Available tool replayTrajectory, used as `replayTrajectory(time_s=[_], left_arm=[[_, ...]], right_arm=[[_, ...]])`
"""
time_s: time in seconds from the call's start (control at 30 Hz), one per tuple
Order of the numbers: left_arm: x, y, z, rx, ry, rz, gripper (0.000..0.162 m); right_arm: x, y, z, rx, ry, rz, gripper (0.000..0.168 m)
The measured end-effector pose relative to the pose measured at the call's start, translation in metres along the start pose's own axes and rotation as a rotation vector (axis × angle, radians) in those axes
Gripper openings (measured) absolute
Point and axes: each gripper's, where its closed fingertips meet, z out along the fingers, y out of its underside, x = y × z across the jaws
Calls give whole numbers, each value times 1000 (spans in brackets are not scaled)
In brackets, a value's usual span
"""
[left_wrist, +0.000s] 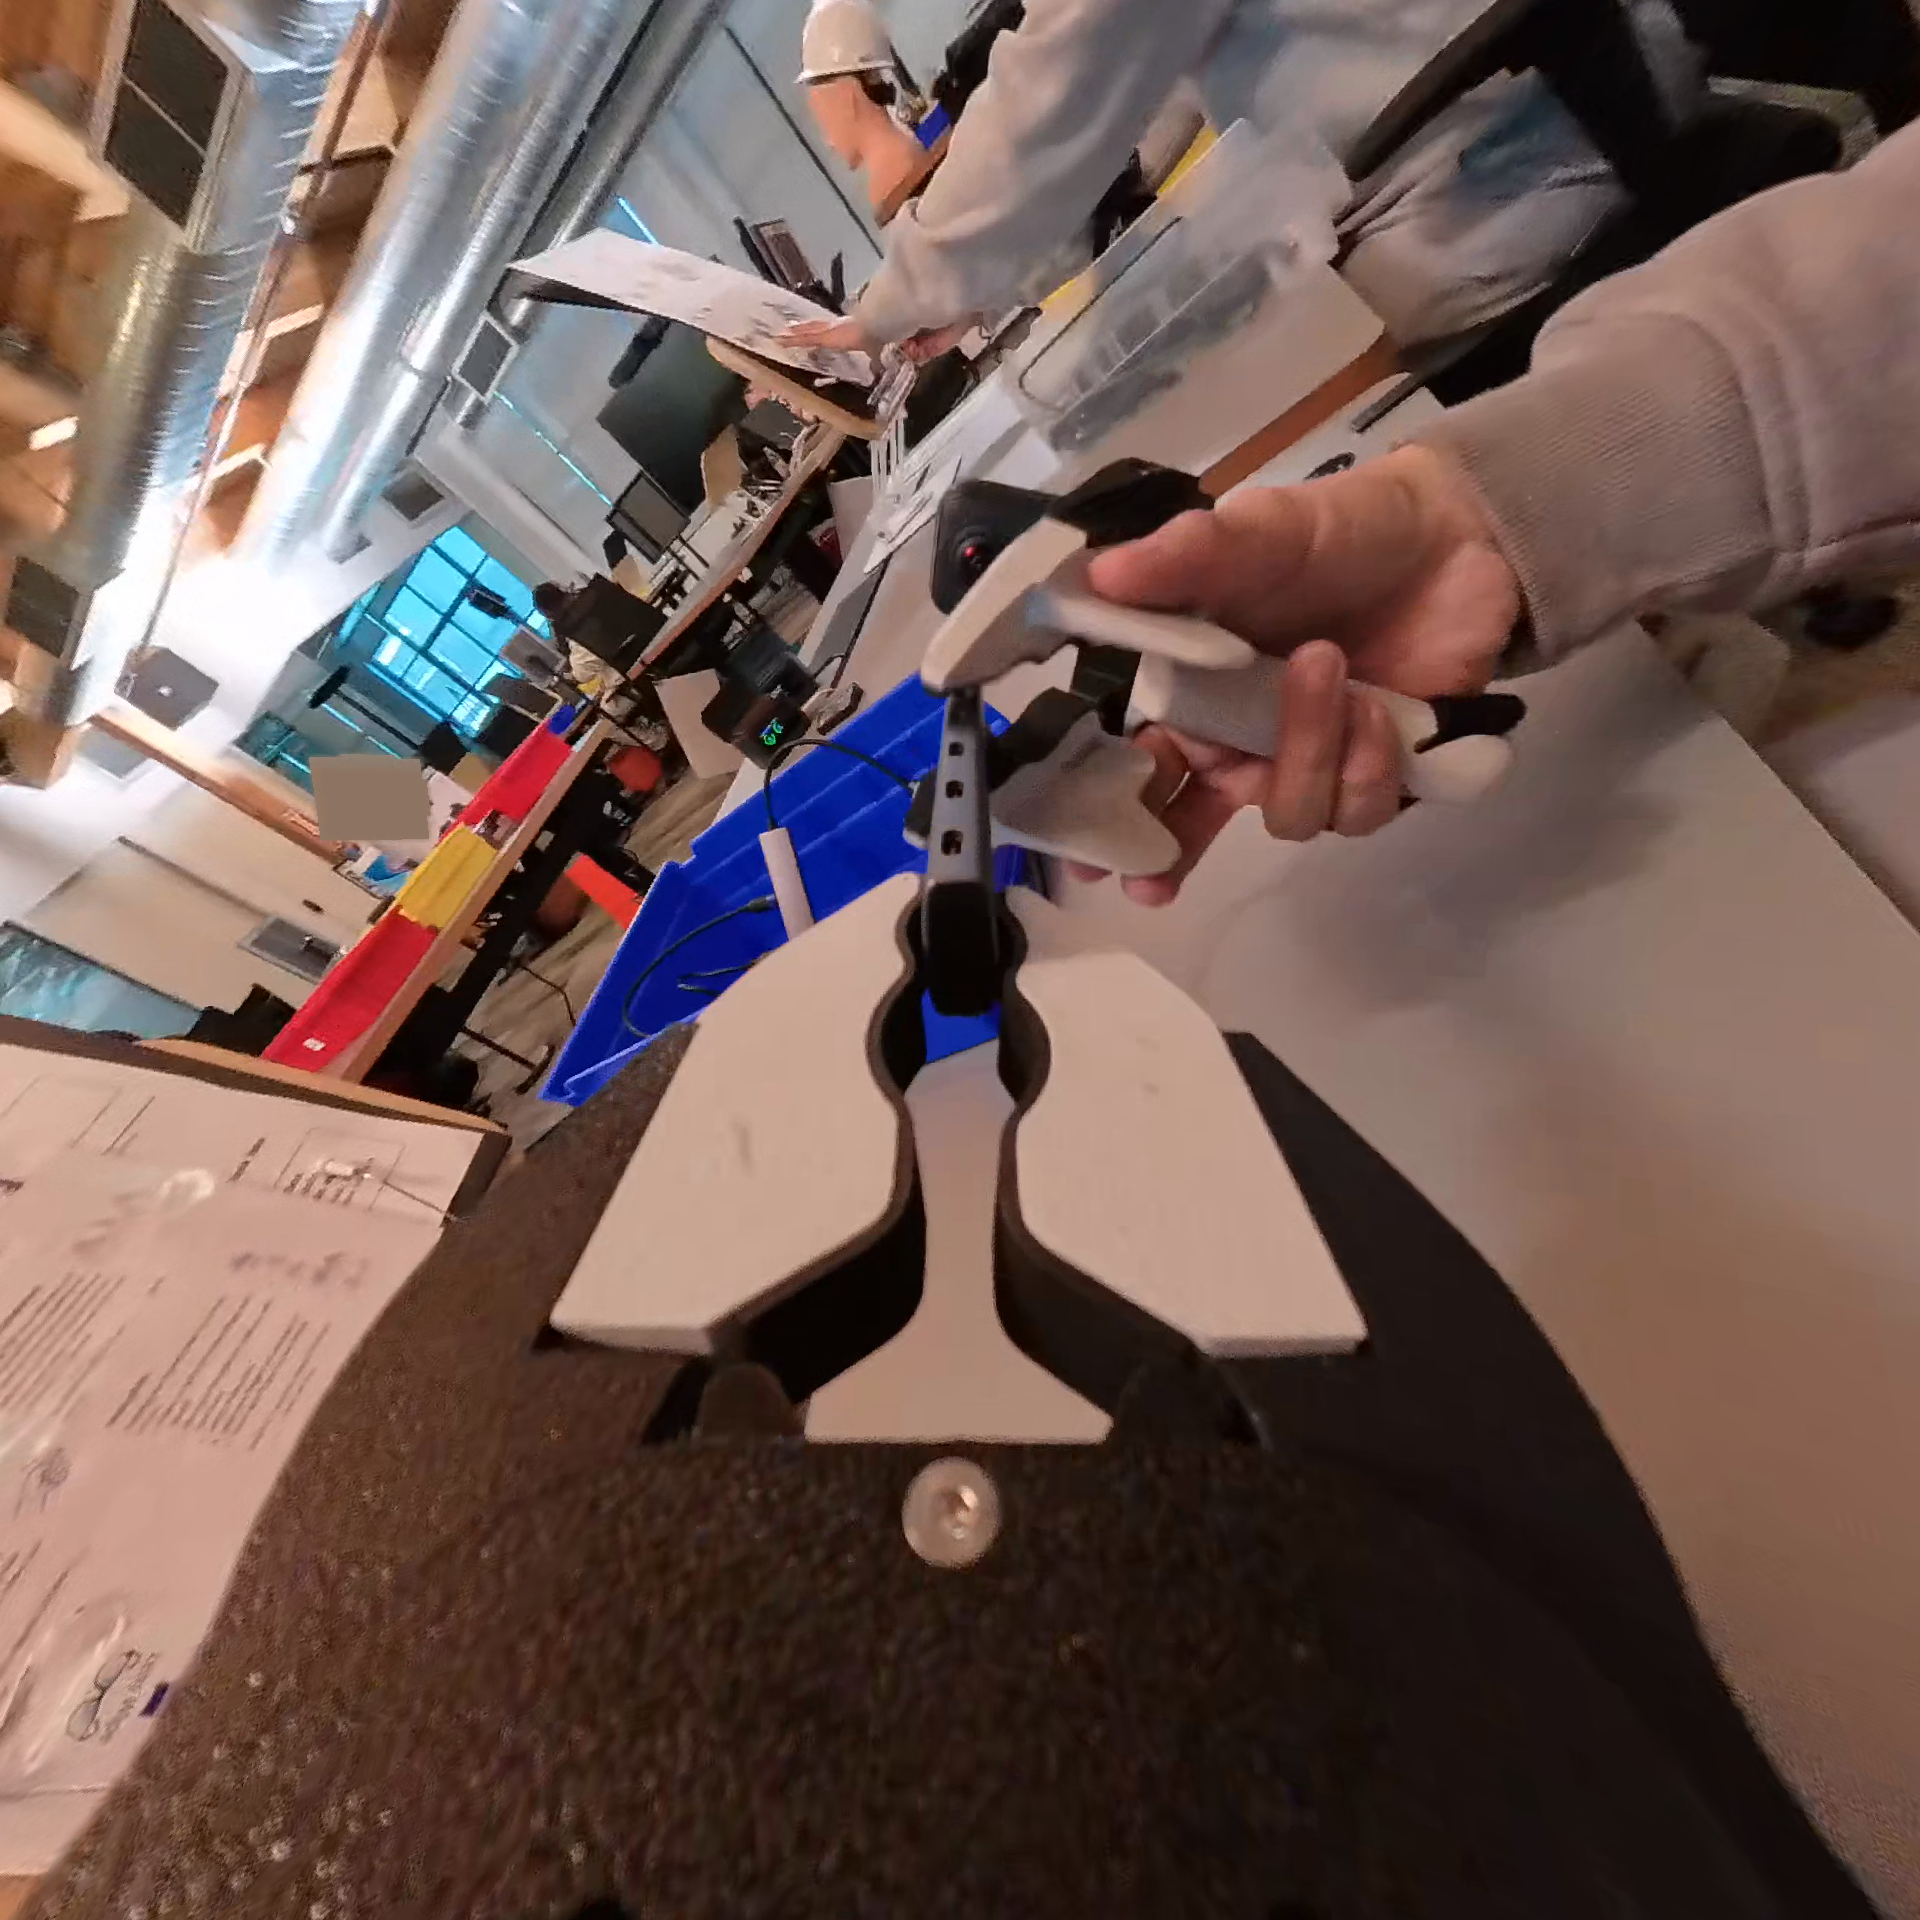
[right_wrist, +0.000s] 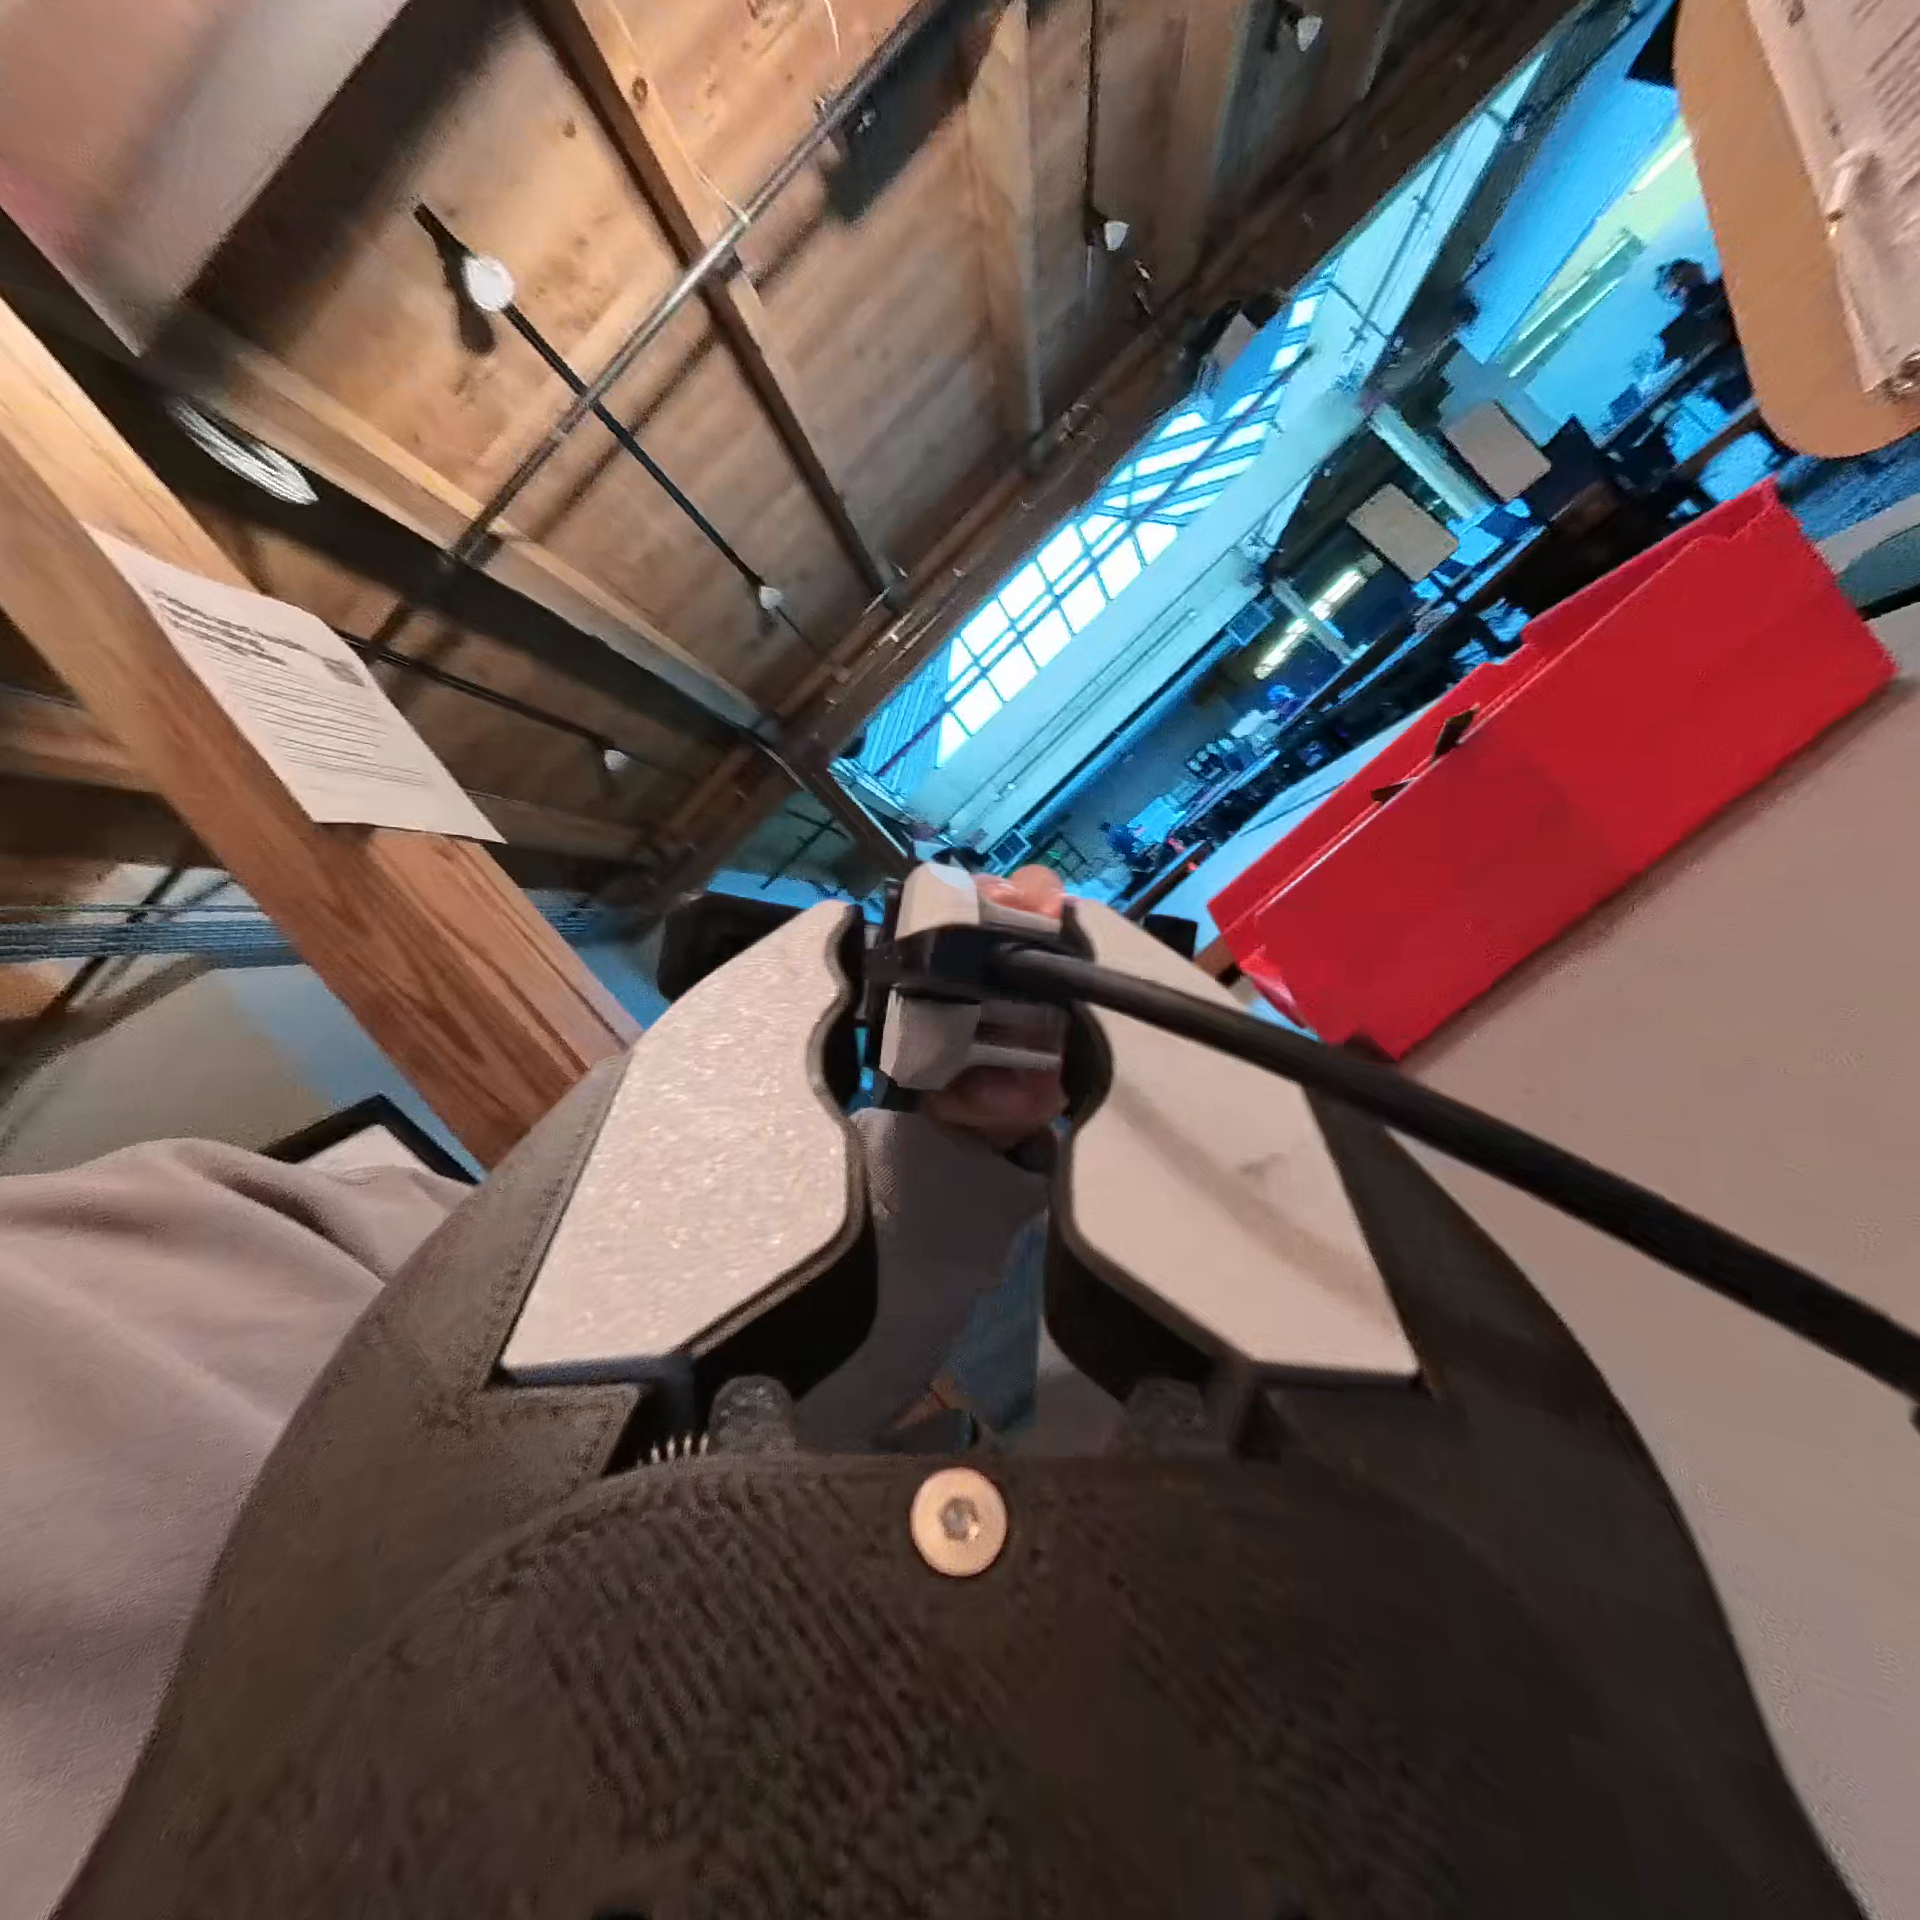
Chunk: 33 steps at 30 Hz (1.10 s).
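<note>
In the left wrist view my left gripper (left_wrist: 956, 940) is shut on the black cable end (left_wrist: 954, 961) of a slim grey hub with ports (left_wrist: 961, 795), held above the white table (left_wrist: 1507, 1091). The hub sticks up out of the fingertips. My right gripper (left_wrist: 992, 748), held by a hand (left_wrist: 1320, 623), clamps the hub's far end between its white fingers. In the right wrist view my right gripper (right_wrist: 961, 961) faces the left gripper's tips (right_wrist: 935, 1039), and a black cable (right_wrist: 1351, 1101) runs from them to the lower right.
A blue bin (left_wrist: 727, 935) holding a white stick and a thin cable stands behind the grippers. A red bin (right_wrist: 1558, 800) sits on the table. Printed papers (left_wrist: 156, 1403) lie at the left. A wooden post (right_wrist: 343, 935) and another person (left_wrist: 1143, 156) are nearby.
</note>
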Motion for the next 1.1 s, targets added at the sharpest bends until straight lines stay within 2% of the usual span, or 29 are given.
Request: replayTrajectory(time_s=[0.03,0.1,0.17,0.2,0.27,0.37,0.43,0.6,0.67,0.73,0.83,0.9,1.03,1.1], left_arm=[[0,1,0,0,7,3,9],[0,4,0,-13,21,-12,9],[-3,11,-1,-46,16,-112,10],[-4,12,-1,-43,13,-195,12],[-5,8,-1,35,13,-399,32],[-1,7,1,121,66,-796,60],[4,9,6,176,109,-1057,65],[4,-6,14,450,203,-1486,49],[2,-2,19,476,212,-1630,43],[-1,5,21,502,191,-1743,25],[0,20,25,486,160,-1885,16],[-2,26,23,516,137,-1928,13],[-15,35,21,552,28,-1935,10],[-29,48,16,540,-72,-1945,10]], right_arm=[[-1,0,-1,1,-22,1,26],[-1,1,-1,1,-36,0,24],[-2,1,-1,-6,-22,-75,24],[-3,0,-1,0,-10,-126,24],[-7,-6,-2,37,8,-242,24],[-11,-13,-7,67,48,-444,24],[-14,-15,-11,89,59,-560,24],[-8,-2,-11,27,147,-910,24],[-4,4,-10,0,181,-1031,24],[-2,9,-9,-32,194,-1108,24],[4,17,-7,-98,228,-1200,24],[11,20,-6,-125,262,-1223,24],[31,24,-9,-177,326,-1098,25],[48,28,-12,-243,392,-1005,39]])
